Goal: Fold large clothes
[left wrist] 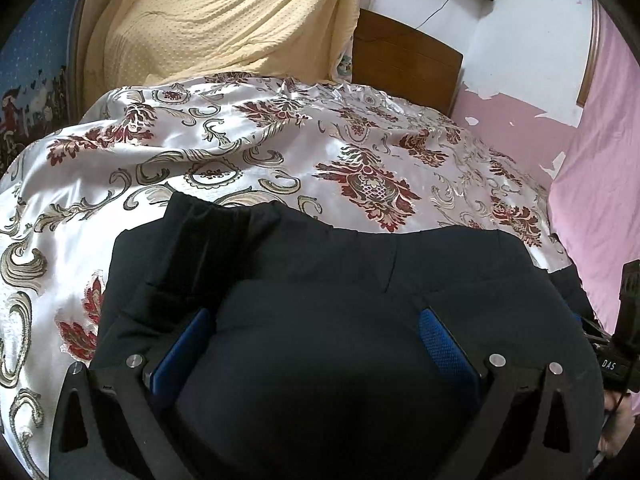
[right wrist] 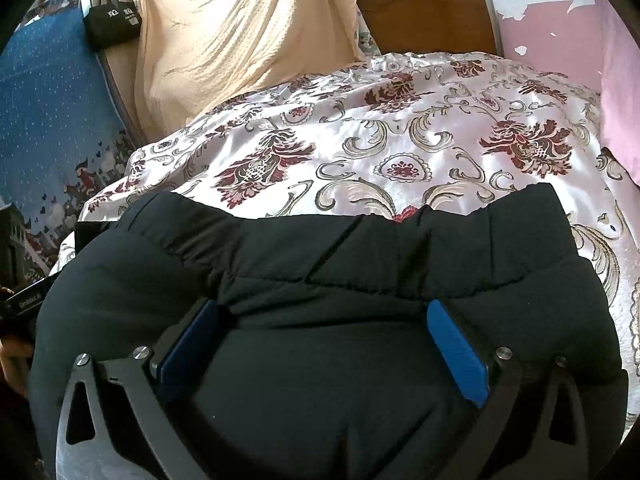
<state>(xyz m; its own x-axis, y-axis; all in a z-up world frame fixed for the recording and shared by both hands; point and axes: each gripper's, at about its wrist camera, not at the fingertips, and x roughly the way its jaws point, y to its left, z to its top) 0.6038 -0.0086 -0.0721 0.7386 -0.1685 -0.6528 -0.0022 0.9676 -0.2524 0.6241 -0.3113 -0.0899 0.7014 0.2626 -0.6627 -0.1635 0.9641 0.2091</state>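
The black padded garment (left wrist: 320, 320) lies bunched on the bed's floral bedspread (left wrist: 240, 152), near its front edge. Left hand-held gripper (left wrist: 318, 344) and right hand-held gripper (right wrist: 324, 340) both hover spread wide, released, over it. Judged mid-fold; next, pinch an edge.

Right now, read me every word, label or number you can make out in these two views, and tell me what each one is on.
"DAS": white letters on the black device at the right edge of the left wrist view.
Label starting "Gen": on the black device at the left edge of the right wrist view; the rest is too blurred to read.
White print on the black bag: too small to read.
The black garment shows no text.
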